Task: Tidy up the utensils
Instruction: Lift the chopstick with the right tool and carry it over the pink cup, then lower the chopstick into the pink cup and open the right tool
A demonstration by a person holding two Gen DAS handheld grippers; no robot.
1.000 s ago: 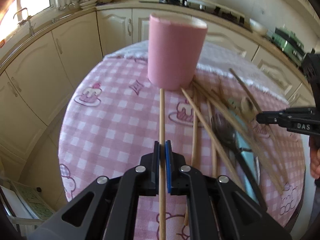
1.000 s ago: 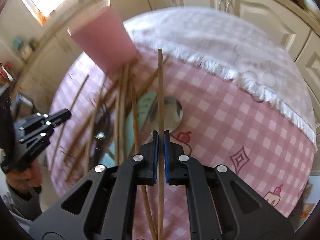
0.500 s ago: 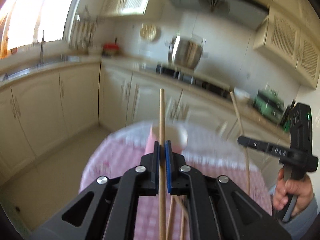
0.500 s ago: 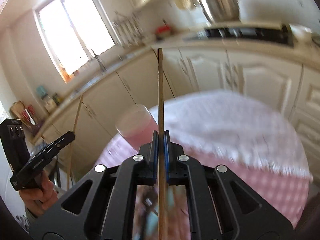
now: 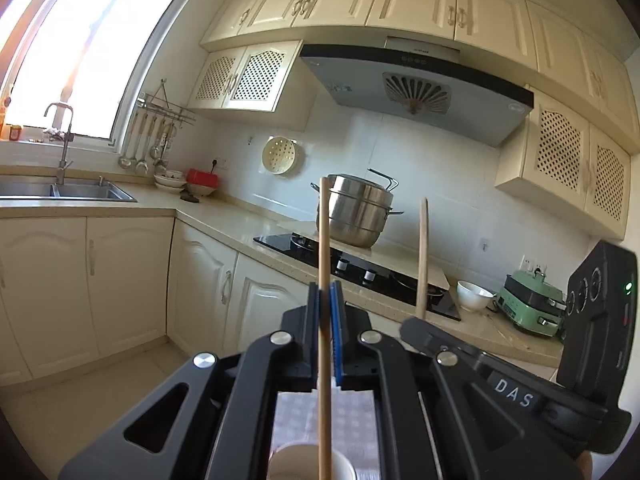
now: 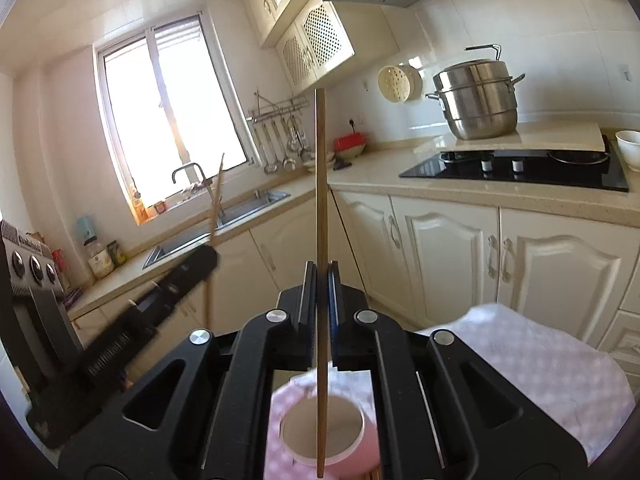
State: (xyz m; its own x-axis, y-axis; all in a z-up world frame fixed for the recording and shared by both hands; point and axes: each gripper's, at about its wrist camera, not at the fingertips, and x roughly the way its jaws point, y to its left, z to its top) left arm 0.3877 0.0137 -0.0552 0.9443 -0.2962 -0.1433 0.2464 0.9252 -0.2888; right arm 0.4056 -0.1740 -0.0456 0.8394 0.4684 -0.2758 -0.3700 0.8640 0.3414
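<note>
Both grippers have risen and tipped up from the bench since a second ago, so each camera now looks across the kitchen rather than down onto the pink checked cloth. Left gripper [image 5: 325, 300] has its fingers pinched tight on a wooden chopstick [image 5: 324, 236], which stands upright through them, its top against the steel pot [image 5: 356, 210] on the far counter. Right gripper [image 6: 319, 280] is likewise clamped on its own chopstick [image 6: 320, 176], upright, with the lower end hanging over the mouth of the pink cup [image 6: 332, 436]. That cup stands on the checked cloth [image 6: 540, 360] of the bench, directly under the right gripper's fingers. From the left wrist view only the pale rim of the cup [image 5: 312, 460] shows at the bottom edge, beneath the left chopstick. Each camera catches the other gripper at its side, holding its stick just beside: the right one [image 5: 416, 322] with its chopstick [image 5: 422, 256], and the left one [image 6: 210, 254], blurred, with its own [image 6: 216, 204]
</note>
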